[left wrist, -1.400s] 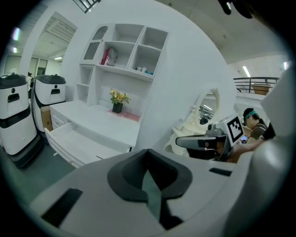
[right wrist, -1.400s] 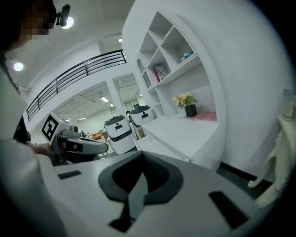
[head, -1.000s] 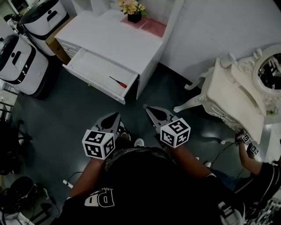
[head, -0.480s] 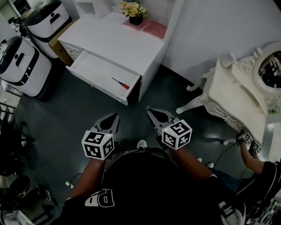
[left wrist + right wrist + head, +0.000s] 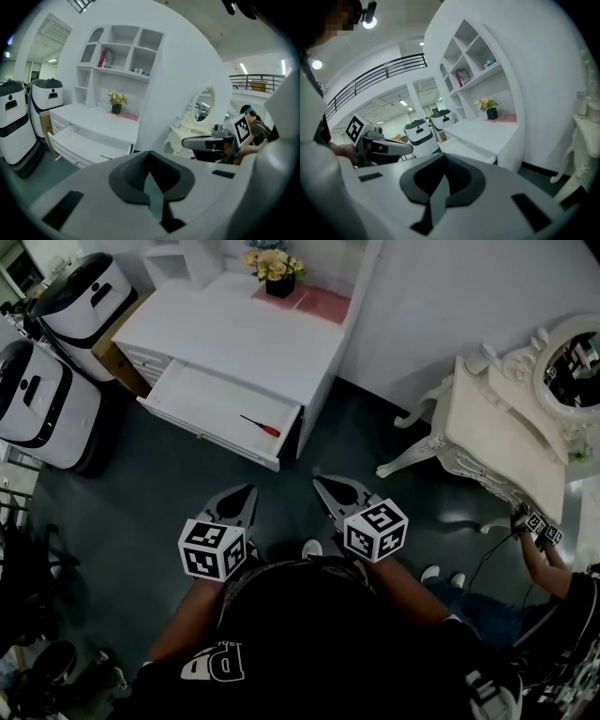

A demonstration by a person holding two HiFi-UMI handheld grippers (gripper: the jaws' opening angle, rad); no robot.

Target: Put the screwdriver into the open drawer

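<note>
The screwdriver (image 5: 261,426), thin with a red handle, lies inside the open white drawer (image 5: 202,404) near its right end. From the left gripper view the drawer (image 5: 77,143) shows beyond the jaws, with the screwdriver (image 5: 106,157) as a thin dark line. My left gripper (image 5: 249,490) and right gripper (image 5: 317,480) hang side by side over the dark floor, well short of the drawer. Both point towards it. Each is shut with nothing between its jaws, as the left gripper (image 5: 150,155) and right gripper (image 5: 443,159) show close up.
The drawer belongs to a white desk (image 5: 244,329) with a flower pot (image 5: 277,277) on a pink mat. Two white machines (image 5: 42,381) stand at the left. An ornate white vanity table (image 5: 492,442) stands at the right, where another person (image 5: 553,587) crouches.
Both grippers have drifted a little together with the person, still shut and empty. The screwdriver stays where it lay in the drawer.
</note>
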